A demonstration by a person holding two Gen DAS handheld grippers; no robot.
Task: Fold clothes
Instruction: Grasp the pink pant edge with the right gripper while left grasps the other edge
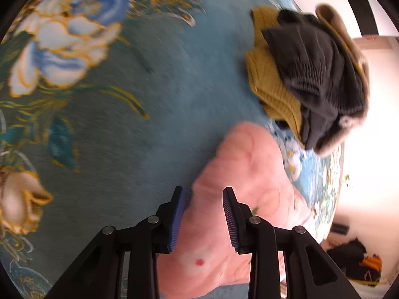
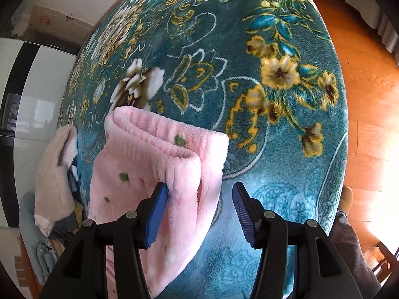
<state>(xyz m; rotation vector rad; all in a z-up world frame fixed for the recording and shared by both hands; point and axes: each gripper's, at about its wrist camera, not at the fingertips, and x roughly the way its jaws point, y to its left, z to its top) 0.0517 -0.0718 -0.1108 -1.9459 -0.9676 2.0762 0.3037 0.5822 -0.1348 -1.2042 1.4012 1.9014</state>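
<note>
A: What is seen from the left wrist?

B: A pink fleece garment [image 1: 239, 199] is pictured at the lower centre of the frame, spread on a teal floral blanket [image 1: 154, 104]. The left gripper [image 1: 203, 220] is held just above it, its jaws parted, with pink fleece seen in the gap; no pad is shown pressing on the cloth. At the upper right a heap of other clothes [image 1: 309, 74], mustard, dark grey and tan, is seen near the blanket's edge. The frame is blurred.

A: And from the right wrist?

B: The same garment [image 2: 159, 164] is shown folded over on itself at the lower left of centre, its ribbed band doubled on top. The right gripper [image 2: 197, 215] is held with jaws released; the left-hand pad lies against the fleece, the right-hand pad stands clear over bare blanket [image 2: 261, 49]. A pale fleecy garment [image 2: 53, 174] is seen at the left edge, and a wooden floor [image 2: 369, 94] at the right.
</note>
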